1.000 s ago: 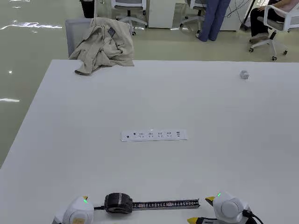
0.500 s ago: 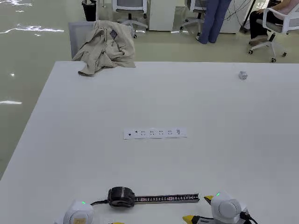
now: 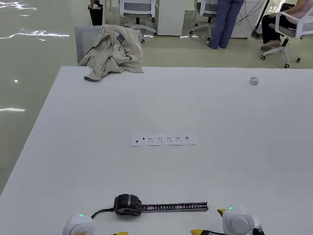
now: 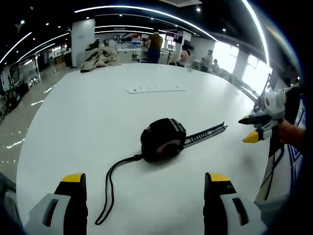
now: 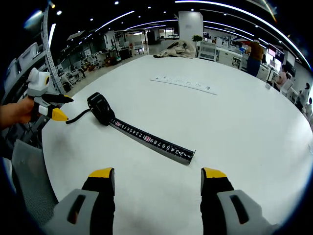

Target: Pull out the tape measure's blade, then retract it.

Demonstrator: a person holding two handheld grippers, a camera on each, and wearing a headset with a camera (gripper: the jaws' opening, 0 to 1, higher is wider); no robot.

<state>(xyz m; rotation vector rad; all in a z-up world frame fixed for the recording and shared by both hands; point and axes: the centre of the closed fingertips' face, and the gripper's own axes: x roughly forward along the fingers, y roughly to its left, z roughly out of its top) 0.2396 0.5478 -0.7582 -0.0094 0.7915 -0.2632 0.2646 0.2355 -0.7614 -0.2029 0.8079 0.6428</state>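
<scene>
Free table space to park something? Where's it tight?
Bare: the wide band between power strip and tape measure; right of the strip up to the small grey object; left side below the jacket. Crowded: near edge, with tape measure, blade, left gripper and right gripper, both open.

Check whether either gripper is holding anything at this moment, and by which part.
Nothing is held. The left gripper and the right gripper are both open. The tape measure lies on the table, apart from both, with its blade extended.
</scene>
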